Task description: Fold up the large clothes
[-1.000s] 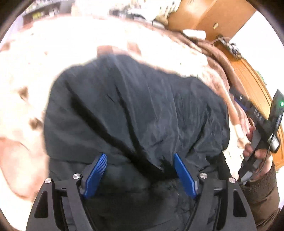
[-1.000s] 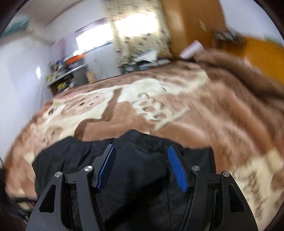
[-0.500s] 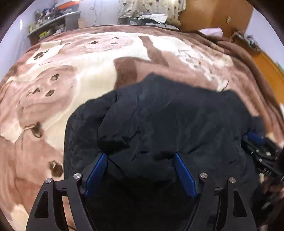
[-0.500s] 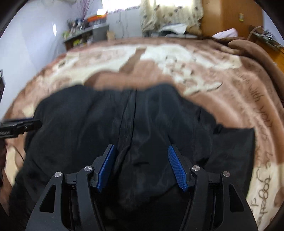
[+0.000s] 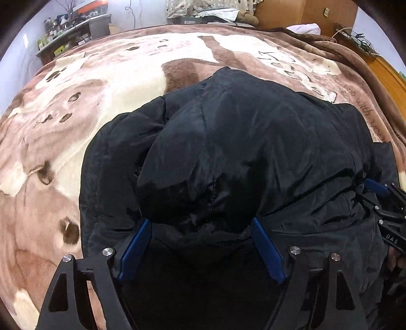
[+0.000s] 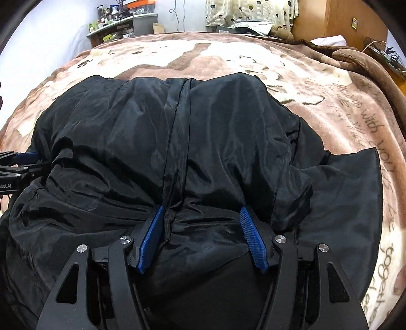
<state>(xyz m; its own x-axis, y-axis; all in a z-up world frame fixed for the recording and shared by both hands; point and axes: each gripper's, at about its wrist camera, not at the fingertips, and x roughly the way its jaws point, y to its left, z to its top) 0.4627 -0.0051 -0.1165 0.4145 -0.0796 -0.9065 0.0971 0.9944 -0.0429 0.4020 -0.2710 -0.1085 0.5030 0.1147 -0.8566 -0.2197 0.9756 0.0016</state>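
Closest in, the left gripper (image 5: 200,228) has its jaws spread wide with a puffed fold of the black coat (image 5: 241,152) bulging between the blue pads (image 5: 266,251); the cloth lies between them, unpinched. The right gripper (image 6: 201,218) is likewise released, jaws apart, with the coat (image 6: 177,142) bunched between and ahead of its pads (image 6: 251,238), a long seam running straight forward from just beside the left-hand pad. Each gripper shows at the edge of the other's view, at the coat's side. Ahead of both jaws the coat spreads in a rumpled heap over the brown and cream blanket (image 5: 88,106) covering the bed. Farther off stand a cluttered shelf (image 6: 121,22) and a wooden wardrobe (image 6: 337,22).
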